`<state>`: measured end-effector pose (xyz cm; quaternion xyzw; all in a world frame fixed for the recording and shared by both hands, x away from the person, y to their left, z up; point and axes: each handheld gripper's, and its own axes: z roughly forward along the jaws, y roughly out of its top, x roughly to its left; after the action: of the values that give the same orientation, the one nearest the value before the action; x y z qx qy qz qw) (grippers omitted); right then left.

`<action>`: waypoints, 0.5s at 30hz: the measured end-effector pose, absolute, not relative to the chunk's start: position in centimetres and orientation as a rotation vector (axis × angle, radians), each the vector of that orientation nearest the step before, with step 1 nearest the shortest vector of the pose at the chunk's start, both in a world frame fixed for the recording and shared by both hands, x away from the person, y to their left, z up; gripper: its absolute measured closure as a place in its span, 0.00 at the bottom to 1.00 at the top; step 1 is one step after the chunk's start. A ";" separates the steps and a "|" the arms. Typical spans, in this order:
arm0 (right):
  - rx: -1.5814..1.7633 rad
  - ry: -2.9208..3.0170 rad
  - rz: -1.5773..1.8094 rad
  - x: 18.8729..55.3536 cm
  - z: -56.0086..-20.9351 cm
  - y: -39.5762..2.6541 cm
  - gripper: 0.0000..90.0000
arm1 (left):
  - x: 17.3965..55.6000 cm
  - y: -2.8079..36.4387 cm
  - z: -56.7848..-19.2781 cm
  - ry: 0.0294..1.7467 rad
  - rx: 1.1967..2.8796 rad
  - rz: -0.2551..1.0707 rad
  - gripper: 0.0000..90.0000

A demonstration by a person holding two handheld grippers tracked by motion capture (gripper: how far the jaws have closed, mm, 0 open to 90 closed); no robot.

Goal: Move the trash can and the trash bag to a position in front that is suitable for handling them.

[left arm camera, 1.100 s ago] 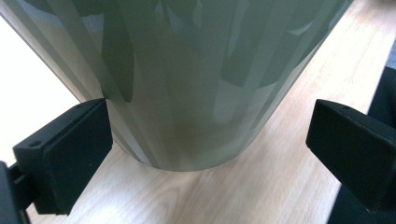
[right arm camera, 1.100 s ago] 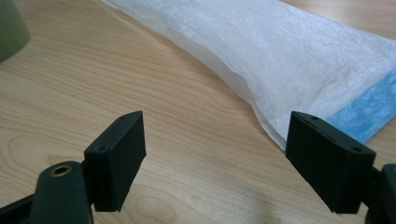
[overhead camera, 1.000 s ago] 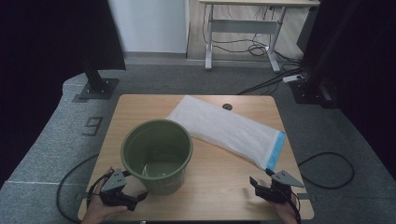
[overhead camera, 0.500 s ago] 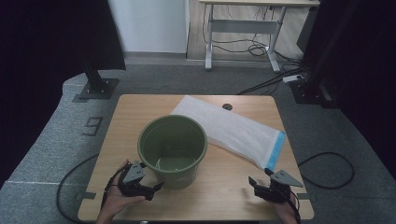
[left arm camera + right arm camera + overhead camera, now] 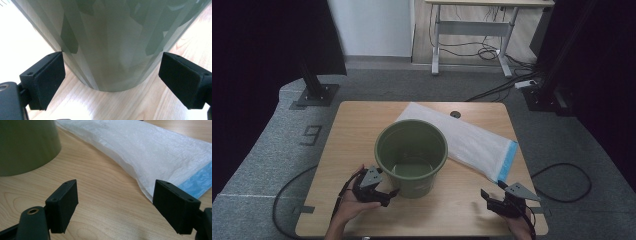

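Bucket stands upright at the middle of the table, empty as far as I can see, with the white bag lying flat behind it and to its right, its near edge tucked against the bucket's far side. My left tool is down at the bucket's base on my side, jaws spread wide around the wall; in the left gripper view the green wall sits between the pads, which have just been closing a little but grip nothing yet. So I judge I'm nudging or setting up to clamp the bucket. To do it well I keep the tool low and level, pushing near the base so the bucket slides rather than tips. My right tool rests released near the table's front right corner, pointed at the bag's blue end, clear of both. I'd leave it there until the bucket settles.
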<state>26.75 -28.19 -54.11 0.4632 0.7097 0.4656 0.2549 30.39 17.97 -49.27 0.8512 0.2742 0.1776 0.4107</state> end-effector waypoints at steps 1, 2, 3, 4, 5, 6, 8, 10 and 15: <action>1.255 1.931 1.262 26.7 -54.1 -28.1 0.22 | 30.5 17.7 -49.2 0.691 2.148 0.450 0.08; 1.249 1.934 1.262 26.7 -54.1 -28.1 0.22 | 30.6 17.4 -49.2 0.690 2.153 0.451 0.08; 1.249 1.934 1.262 26.7 -54.1 -28.1 0.22 | 30.6 17.4 -49.2 0.690 2.153 0.451 0.08; 1.245 1.940 1.263 26.6 -54.1 -28.0 0.22 | 30.8 17.0 -49.2 0.690 2.151 0.450 0.08; 1.244 1.942 1.264 26.6 -54.1 -27.9 0.22 | 31.0 16.8 -49.2 0.691 2.149 0.445 0.08; 1.246 1.942 1.265 26.6 -54.1 -27.9 0.22 | 31.1 16.6 -49.2 0.691 2.146 0.443 0.08; 1.245 1.945 1.265 26.7 -54.2 -27.9 0.22 | 31.3 16.1 -49.2 0.692 2.144 0.438 0.08; 1.240 1.952 1.262 26.6 -54.2 -27.9 0.22 | 31.5 15.6 -49.2 0.689 2.142 0.437 0.08; 1.238 1.961 1.262 26.6 -54.2 -27.9 0.22 | 31.7 14.5 -49.2 0.679 2.150 0.468 0.10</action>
<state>26.62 -27.89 -54.19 0.4543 0.7195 0.4631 0.2478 31.66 14.49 -49.20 0.8528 0.2692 0.1856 0.4072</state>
